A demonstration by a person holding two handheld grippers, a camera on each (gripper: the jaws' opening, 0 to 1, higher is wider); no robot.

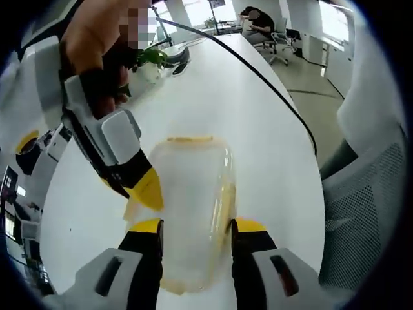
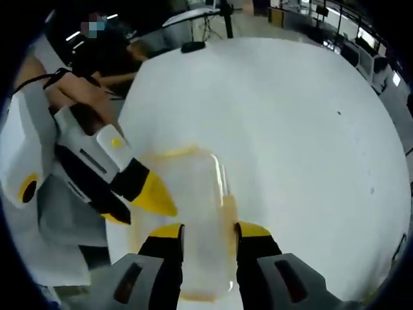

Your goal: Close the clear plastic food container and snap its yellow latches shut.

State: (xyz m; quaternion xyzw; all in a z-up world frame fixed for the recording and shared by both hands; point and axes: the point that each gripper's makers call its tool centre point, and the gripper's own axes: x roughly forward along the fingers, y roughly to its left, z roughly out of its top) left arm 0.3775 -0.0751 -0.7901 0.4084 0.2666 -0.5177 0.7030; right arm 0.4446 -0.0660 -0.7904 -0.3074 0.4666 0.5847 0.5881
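Box: a clear plastic food container (image 1: 192,206) with rounded corners and a lid on top is seen lying on a smooth white round table (image 1: 258,129). It looks cloudy, like frosted plastic.
Latches: thin yellow latches (image 1: 189,139) are seen along the edges of the box. Whether they are snapped down cannot be told, as the picture is blurry there.
Left gripper (image 1: 195,226): its black jaws with yellow tips are held apart, one on each side of the box, close to or touching its long sides.
Right gripper (image 2: 210,231): its jaws are also spread wide, with the box (image 2: 193,219) set between them.
Other gripper seen: in the left gripper view, the right gripper's yellow tip (image 1: 147,188) is laid on the box's side edge. In the right gripper view, the left gripper's yellow tip (image 2: 155,194) is pressed near the box's rim.
Table extras: a black cable (image 1: 258,71) is draped across the table, and a grey mesh chair (image 1: 361,219) is parked beside it.
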